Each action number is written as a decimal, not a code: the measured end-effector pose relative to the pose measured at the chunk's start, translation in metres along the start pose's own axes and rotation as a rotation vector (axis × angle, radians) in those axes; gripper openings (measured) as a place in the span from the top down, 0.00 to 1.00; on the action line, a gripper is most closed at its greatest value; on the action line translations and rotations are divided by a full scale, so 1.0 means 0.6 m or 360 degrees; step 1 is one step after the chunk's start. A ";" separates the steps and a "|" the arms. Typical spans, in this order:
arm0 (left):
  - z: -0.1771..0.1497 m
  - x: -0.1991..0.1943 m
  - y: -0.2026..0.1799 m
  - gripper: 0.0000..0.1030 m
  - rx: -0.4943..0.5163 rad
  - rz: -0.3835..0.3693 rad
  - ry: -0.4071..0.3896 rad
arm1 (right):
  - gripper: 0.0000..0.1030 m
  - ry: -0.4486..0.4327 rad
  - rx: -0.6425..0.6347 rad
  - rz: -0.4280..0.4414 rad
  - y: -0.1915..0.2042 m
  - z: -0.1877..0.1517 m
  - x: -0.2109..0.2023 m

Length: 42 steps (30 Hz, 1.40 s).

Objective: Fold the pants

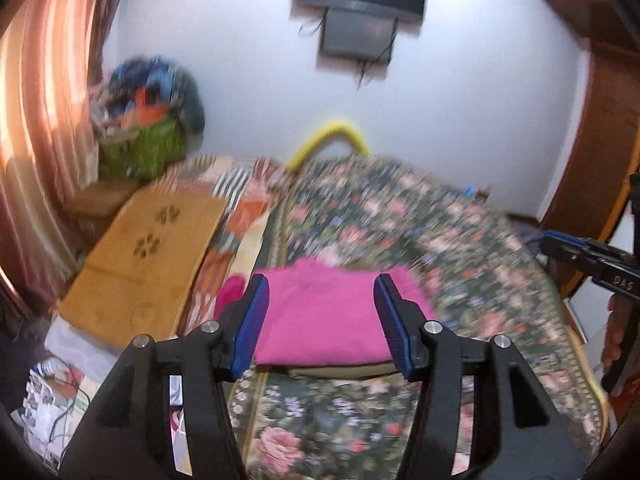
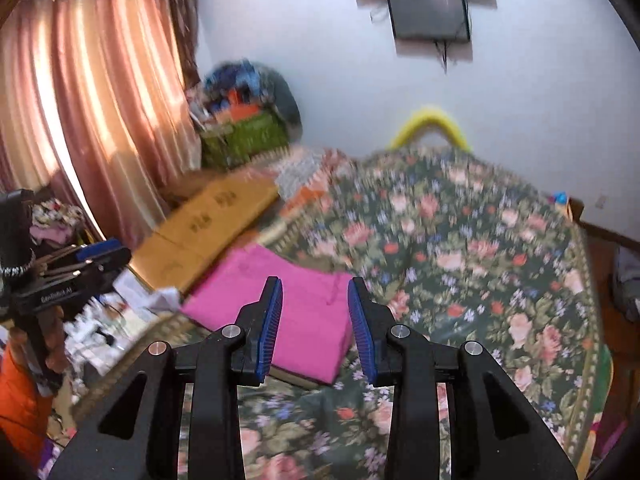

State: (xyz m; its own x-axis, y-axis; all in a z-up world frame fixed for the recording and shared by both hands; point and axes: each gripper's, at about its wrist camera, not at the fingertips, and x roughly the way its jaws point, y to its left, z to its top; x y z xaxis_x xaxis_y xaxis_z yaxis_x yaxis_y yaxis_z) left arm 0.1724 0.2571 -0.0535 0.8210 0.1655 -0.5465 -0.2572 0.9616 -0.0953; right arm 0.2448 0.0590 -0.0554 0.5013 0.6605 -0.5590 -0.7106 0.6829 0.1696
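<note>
The pink pants lie folded into a flat rectangle on the floral bedspread, resting on a folded olive cloth. My left gripper hovers above and short of the pants, open, with nothing between its blue pads. My right gripper also hangs above the pants' near right corner, open by a narrower gap and holding nothing. Each gripper shows at the edge of the other's view: the right one, and the left one held by a hand.
A flat cardboard box lies left of the bed, beside a curtain. A green basket heaped with clothes stands in the corner. Papers and cables clutter the near left. A yellow tube arches at the bed's far end.
</note>
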 end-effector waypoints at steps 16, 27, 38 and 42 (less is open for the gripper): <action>-0.039 -0.337 -0.143 0.45 0.0100 -0.0088 -0.0518 | 0.61 -0.0584 -0.0158 0.0089 0.139 -0.045 -0.306; -0.089 -0.407 -0.168 0.07 0.0111 -0.0092 -0.0618 | 0.18 -0.0737 -0.0128 -0.0036 0.170 -0.099 -0.351; -0.111 -0.409 -0.169 0.00 0.0079 -0.0079 -0.0588 | 0.01 -0.0782 -0.0119 -0.0175 0.175 -0.116 -0.368; -0.115 -0.406 -0.170 0.00 0.0071 -0.0078 -0.0575 | 0.01 -0.0770 -0.0123 -0.0186 0.178 -0.116 -0.366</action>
State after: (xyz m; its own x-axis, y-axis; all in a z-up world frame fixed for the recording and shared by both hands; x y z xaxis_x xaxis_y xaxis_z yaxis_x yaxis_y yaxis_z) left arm -0.0362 0.1034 0.0317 0.9609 0.1780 -0.2123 -0.1972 0.9776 -0.0730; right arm 0.0244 -0.0345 0.0288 0.7381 0.6626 -0.1271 -0.6614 0.7478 0.0573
